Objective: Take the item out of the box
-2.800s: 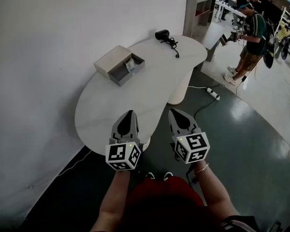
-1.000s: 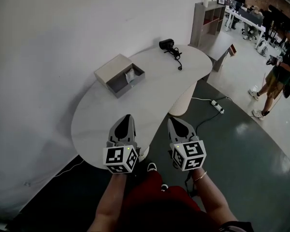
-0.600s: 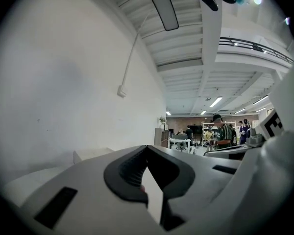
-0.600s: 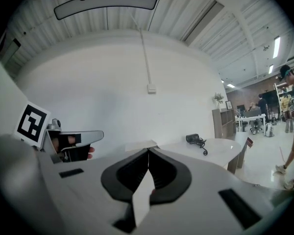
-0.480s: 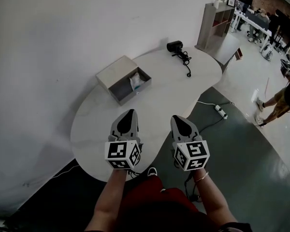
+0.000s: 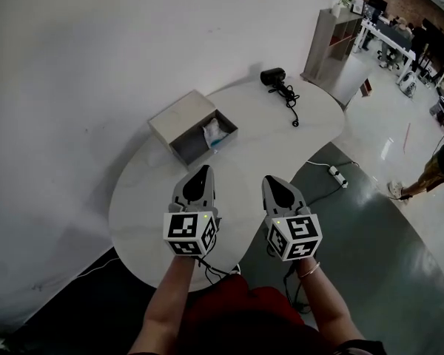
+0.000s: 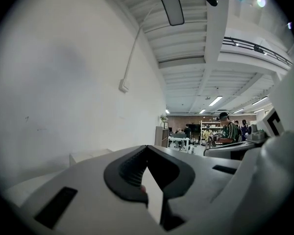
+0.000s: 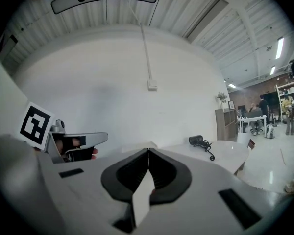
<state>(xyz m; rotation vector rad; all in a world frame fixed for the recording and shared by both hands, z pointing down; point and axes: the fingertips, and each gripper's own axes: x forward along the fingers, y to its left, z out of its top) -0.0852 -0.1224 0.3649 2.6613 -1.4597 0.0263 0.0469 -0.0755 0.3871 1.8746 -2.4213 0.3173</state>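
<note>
An open grey box point(image 6: 186, 128) with a beige lid stands on the white table point(image 6: 251, 146) near the wall. Inside it lies a pale white and light blue item point(image 6: 213, 132). My left gripper point(image 6: 200, 173) hovers over the table's near part, short of the box, jaws shut and empty. Beside it my right gripper point(image 6: 274, 183) is also shut with nothing in it. In the left gripper view the left gripper point(image 7: 147, 148) points over the box's top point(image 7: 90, 155). The right gripper point(image 8: 148, 153) shows its shut jaws in its own view.
A black hair dryer point(image 6: 274, 75) with a coiled cord point(image 6: 290, 97) lies at the table's far end, also seen as the dryer point(image 8: 198, 140). A grey shelf unit point(image 6: 331, 34) stands beyond. A power strip point(image 6: 337, 174) lies on the floor. A person point(image 6: 438, 165) stands at right.
The view has shifted closer to the table; the box and table now sit nearer both grippers. Both grippers stay shut and side by side. The person at right has moved toward the frame edge.
</note>
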